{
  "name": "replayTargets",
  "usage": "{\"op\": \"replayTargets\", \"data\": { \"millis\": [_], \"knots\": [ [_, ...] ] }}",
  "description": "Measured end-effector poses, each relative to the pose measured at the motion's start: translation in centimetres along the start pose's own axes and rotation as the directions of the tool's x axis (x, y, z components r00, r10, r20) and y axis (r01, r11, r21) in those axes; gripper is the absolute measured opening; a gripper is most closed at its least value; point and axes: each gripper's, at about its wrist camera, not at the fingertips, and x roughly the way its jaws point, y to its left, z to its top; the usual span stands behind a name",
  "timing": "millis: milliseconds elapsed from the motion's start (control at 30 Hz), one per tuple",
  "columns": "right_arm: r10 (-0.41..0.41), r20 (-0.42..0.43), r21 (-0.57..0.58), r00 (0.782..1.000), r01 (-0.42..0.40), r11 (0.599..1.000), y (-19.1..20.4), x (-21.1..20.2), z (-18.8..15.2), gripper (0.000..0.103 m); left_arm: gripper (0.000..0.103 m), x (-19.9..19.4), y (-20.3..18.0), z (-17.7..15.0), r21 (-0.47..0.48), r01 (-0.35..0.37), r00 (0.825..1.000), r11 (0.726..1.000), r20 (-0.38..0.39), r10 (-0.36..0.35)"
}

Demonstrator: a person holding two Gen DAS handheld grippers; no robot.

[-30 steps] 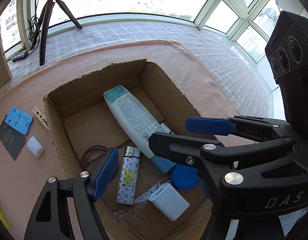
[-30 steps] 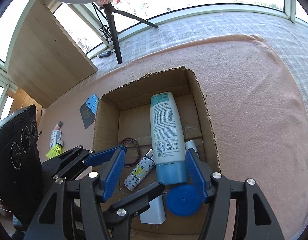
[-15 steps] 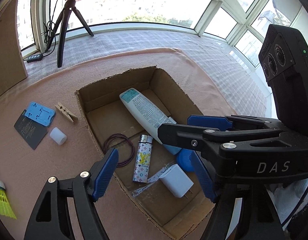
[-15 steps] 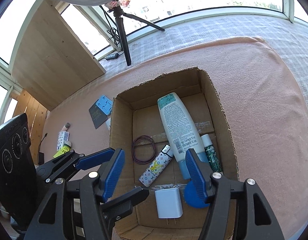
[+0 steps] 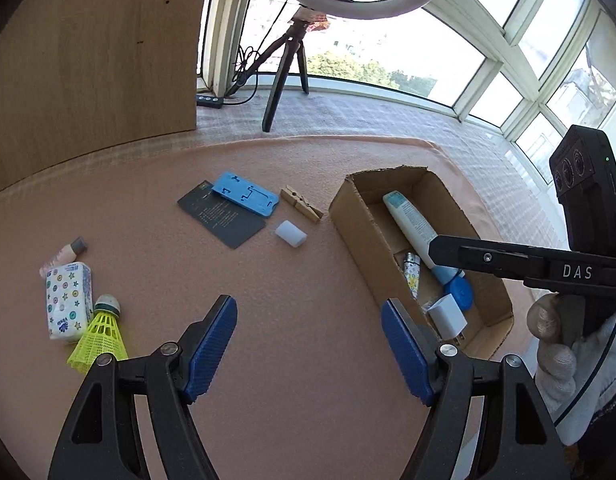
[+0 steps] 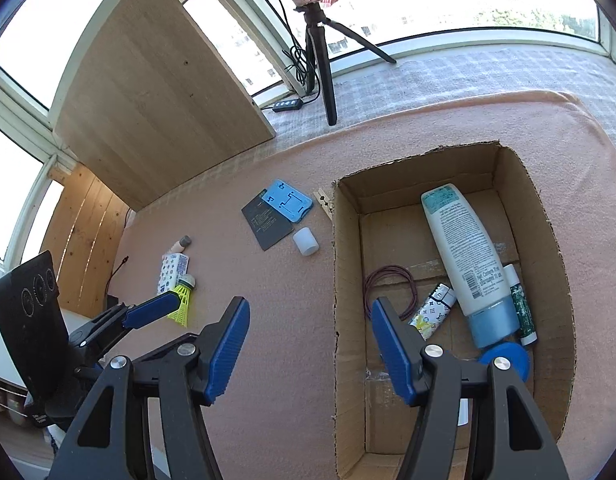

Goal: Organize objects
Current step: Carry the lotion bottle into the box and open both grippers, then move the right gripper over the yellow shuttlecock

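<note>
Shuttlecock point(image 5: 102, 332) looks like the lightest, most crushable thing left on the pink blanket point(image 5: 308, 380), lying near its left edge against the tissue pack point(image 5: 68, 300); I'd pinch the cork tip, not the skirt. Left gripper point(image 5: 308, 344) is wide and empty, right gripper point(image 6: 310, 344) partly spread, empty too. Cardboard box point(image 6: 348, 280) sits toward the right edge. Its near wall hides part of the white charger point(image 5: 448, 316).

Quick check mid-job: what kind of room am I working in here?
Probably a sunlit enclosed balcony or sunroom at home set up for recording: curved wall of windows, white ring light on a black tripod, pink blanket work surface.
</note>
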Motion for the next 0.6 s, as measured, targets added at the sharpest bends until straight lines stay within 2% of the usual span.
{"op": "replayTargets", "data": {
  "millis": [233, 367, 600],
  "knots": [
    [0.045, -0.053, -0.025, 0.998, -0.046, 0.999, 4.0, 3.1, -0.4, 0.059, 0.078, -2.6, 8.6, -2.1, -0.114, -0.088, 0.996, 0.990, 0.019, 0.091],
    [0.062, -0.077, -0.045, 0.995, -0.066, 0.997, 6.1, 5.0, -0.4, 0.059, 0.078, -3.1, 12.7, -3.5, -0.170, -0.120, 0.992, 0.978, 0.005, 0.122],
    [0.086, -0.137, -0.033, 0.987, -0.092, 0.995, 8.5, 8.7, -0.5, 0.059, 0.078, -2.2, 16.7, -5.3, -0.228, -0.099, 0.995, 0.968, -0.035, 0.094]
  ]
}}
